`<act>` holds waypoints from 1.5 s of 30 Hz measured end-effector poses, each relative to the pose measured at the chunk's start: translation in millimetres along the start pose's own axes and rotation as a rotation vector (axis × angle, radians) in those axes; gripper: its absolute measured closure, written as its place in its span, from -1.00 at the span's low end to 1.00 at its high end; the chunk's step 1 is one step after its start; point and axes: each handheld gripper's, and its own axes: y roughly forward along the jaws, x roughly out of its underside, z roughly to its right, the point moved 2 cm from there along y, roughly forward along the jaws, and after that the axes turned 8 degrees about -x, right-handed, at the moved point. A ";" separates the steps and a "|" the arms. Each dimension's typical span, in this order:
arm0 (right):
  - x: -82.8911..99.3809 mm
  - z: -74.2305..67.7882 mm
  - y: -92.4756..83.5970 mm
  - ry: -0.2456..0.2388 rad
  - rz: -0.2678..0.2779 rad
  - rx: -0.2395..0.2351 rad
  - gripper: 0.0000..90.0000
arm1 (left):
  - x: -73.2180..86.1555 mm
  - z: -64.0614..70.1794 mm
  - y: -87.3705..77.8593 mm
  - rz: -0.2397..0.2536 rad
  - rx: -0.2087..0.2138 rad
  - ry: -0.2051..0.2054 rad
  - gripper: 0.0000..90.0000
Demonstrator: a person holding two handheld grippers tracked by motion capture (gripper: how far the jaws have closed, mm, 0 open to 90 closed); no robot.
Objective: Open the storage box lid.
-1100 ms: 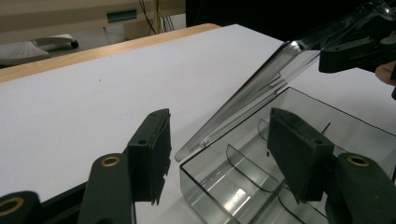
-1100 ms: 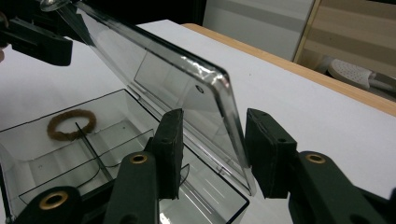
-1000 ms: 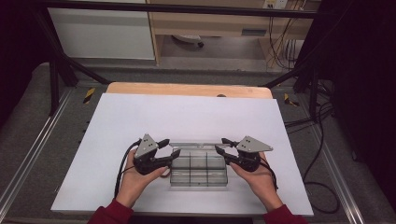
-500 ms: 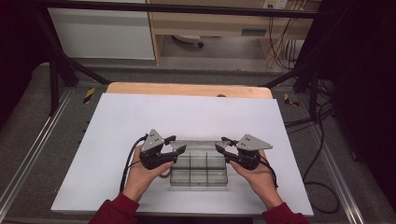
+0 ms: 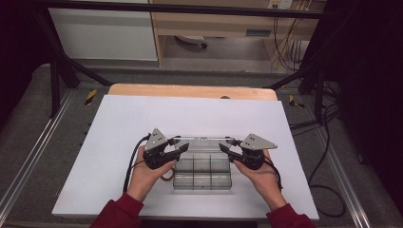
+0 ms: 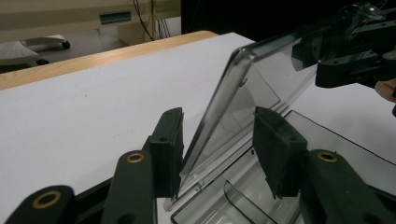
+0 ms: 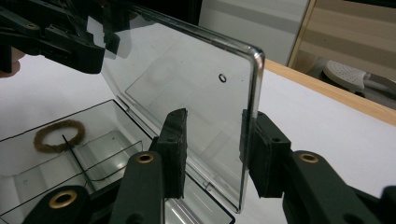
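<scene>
Both grippers straddle the raised lid of a clear plastic compartment box at the near middle of the white table.

The left gripper (image 6: 219, 154) and right gripper (image 7: 215, 154) each stand at one side edge of the transparent hinged lid (image 7: 187, 98), likely to steady it upright. The left jaws have just been closing, the lid between them with a gap at one pad; the right jaws look nearly pinched on it. The clear plastic compartment box (image 5: 202, 171) holds a brown fuzzy ring (image 7: 58, 135) in one cell; the others look bare.

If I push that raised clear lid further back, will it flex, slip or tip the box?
The lid looks like thin rigid plastic, so it probably swings on its hinge rather than flexing. Its glossy faces may slip. The box seems light, so it could slide or tip.
</scene>
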 end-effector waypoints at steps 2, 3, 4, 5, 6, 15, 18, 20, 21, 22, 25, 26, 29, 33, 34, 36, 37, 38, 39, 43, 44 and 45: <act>-0.4 0.7 0.5 -0.001 -0.002 0.001 0.37 | -0.7 -0.5 0.5 -0.002 0.000 0.002 0.19; -0.5 0.9 0.8 0.000 -0.003 0.002 0.37 | -1.0 -0.9 0.8 -0.004 0.000 0.002 0.19; -0.6 1.3 1.1 -0.002 -0.003 0.003 0.37 | -1.4 -1.1 1.2 -0.004 0.002 0.000 0.19; -0.8 1.6 1.4 -0.002 -0.004 0.004 0.38 | -1.8 -1.7 1.4 -0.006 0.001 0.001 0.20; -1.1 1.9 1.6 0.000 -0.005 0.005 0.38 | -2.3 -2.1 1.9 -0.009 0.002 -0.001 0.20; -3.3 6.8 5.1 0.007 -0.006 0.006 0.38 | -5.4 -5.9 6.3 -0.013 0.001 -0.009 0.22; -3.8 8.2 5.9 0.010 -0.003 0.006 0.38 | -5.9 -7.0 7.2 -0.016 0.002 -0.012 0.23; -4.2 8.9 6.5 0.010 -0.003 0.006 0.38 | -6.3 -7.3 8.0 -0.016 0.001 -0.012 0.23; -4.4 9.2 6.8 0.011 -0.003 0.007 0.38 | -6.5 -7.6 8.2 -0.017 0.001 -0.013 0.23; -4.5 9.6 7.0 0.013 -0.002 0.007 0.38 | -6.7 -7.9 8.4 -0.018 0.001 -0.014 0.24; -4.7 10.6 7.7 0.016 0.001 0.008 0.38 | -6.7 -8.5 9.8 -0.016 -0.001 -0.018 0.24; -4.6 10.9 8.0 0.017 0.002 0.008 0.38 | -6.7 -8.9 10.2 -0.018 0.000 -0.021 0.24; -4.5 11.7 8.5 0.018 0.002 0.011 0.38 | -7.0 -9.4 11.2 -0.020 -0.001 -0.032 0.23; -4.4 13.1 9.4 0.021 0.006 0.012 0.38 | -7.3 -9.9 12.2 -0.017 -0.004 -0.032 0.24; -4.4 13.2 9.6 0.021 0.007 0.012 0.37 | -7.3 -10.1 12.4 -0.017 -0.004 -0.033 0.24; -4.2 13.6 9.9 0.022 0.008 0.013 0.37 | -7.2 -10.5 13.0 -0.015 -0.006 -0.031 0.24; -4.0 13.9 10.1 0.023 0.009 0.014 0.37 | -7.1 -10.7 13.3 -0.014 -0.006 -0.030 0.25; -3.9 14.3 10.4 0.024 0.010 0.016 0.37 | -7.0 -11.0 13.7 -0.012 -0.007 -0.028 0.25; -3.7 14.8 10.5 0.025 0.010 0.017 0.37 | -6.8 -11.3 14.2 -0.010 -0.009 -0.027 0.25; -2.9 16.2 11.8 0.030 0.013 0.022 0.37 | -6.4 -12.6 16.1 -0.004 -0.012 -0.028 0.26; -2.8 16.5 12.1 0.032 0.013 0.023 0.37 | -6.4 -12.8 16.5 -0.004 -0.013 -0.027 0.26; -2.6 16.9 12.4 0.032 0.014 0.024 0.37 | -6.3 -13.0 16.9 -0.003 -0.015 -0.028 0.26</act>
